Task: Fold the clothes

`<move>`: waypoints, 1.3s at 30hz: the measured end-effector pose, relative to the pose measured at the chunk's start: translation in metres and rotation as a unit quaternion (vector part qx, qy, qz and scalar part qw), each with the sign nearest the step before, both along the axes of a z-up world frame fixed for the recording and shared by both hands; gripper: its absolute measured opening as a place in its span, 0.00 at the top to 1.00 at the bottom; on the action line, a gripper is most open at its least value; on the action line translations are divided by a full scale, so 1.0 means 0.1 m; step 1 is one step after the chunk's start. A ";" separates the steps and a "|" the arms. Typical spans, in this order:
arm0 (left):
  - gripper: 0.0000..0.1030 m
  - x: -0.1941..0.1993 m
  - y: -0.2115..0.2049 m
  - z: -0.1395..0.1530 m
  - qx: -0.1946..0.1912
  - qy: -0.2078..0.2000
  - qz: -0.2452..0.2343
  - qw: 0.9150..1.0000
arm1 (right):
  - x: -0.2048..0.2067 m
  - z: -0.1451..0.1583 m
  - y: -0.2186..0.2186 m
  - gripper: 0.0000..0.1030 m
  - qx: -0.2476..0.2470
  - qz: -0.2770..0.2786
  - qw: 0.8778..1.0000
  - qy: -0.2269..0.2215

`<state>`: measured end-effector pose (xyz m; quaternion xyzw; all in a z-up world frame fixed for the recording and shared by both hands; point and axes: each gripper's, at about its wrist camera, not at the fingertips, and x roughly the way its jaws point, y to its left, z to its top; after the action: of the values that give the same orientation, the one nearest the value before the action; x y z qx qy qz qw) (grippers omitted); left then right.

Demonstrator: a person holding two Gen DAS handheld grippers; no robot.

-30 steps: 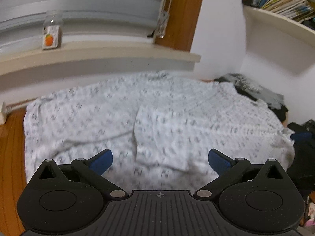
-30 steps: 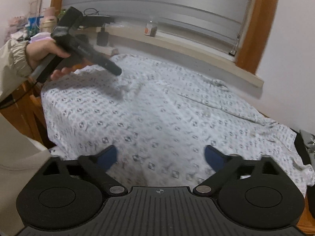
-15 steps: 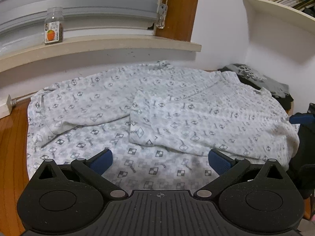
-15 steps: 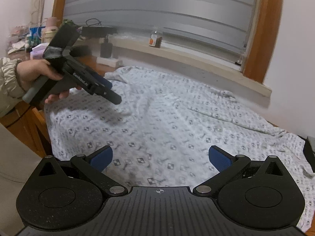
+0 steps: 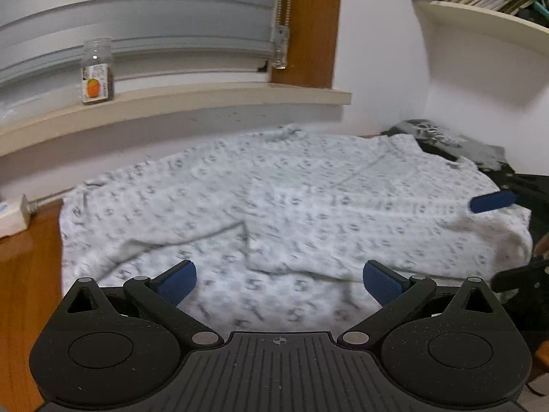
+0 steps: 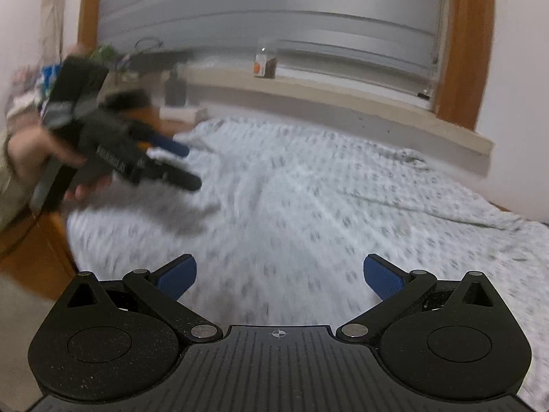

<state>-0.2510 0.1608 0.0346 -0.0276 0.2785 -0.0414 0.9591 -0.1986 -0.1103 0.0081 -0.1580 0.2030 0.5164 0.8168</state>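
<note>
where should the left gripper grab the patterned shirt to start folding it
Probably the near corner of the flap already folded over the patterned shirt. Its raised double edge gives the fingers something to pinch. Come in low from the near side with the left gripper, whose fingers are open just short of that edge.

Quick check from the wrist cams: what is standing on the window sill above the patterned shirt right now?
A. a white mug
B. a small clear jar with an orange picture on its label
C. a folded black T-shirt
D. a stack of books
B: a small clear jar with an orange picture on its label stands upright on the window sill, behind the spread patterned shirt; the right wrist view shows the same jar.
</note>
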 end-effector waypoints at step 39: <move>0.00 1.01 -0.32 -0.13 -0.025 0.050 -0.021 0.998 | 1.82 0.20 -1.76 0.97 0.002 -0.265 0.963 -0.050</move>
<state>-0.1501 0.1290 0.0218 -0.0475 0.3259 -0.0674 0.9418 -0.0164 -0.2862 0.0283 -0.1224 0.1950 0.2728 0.9341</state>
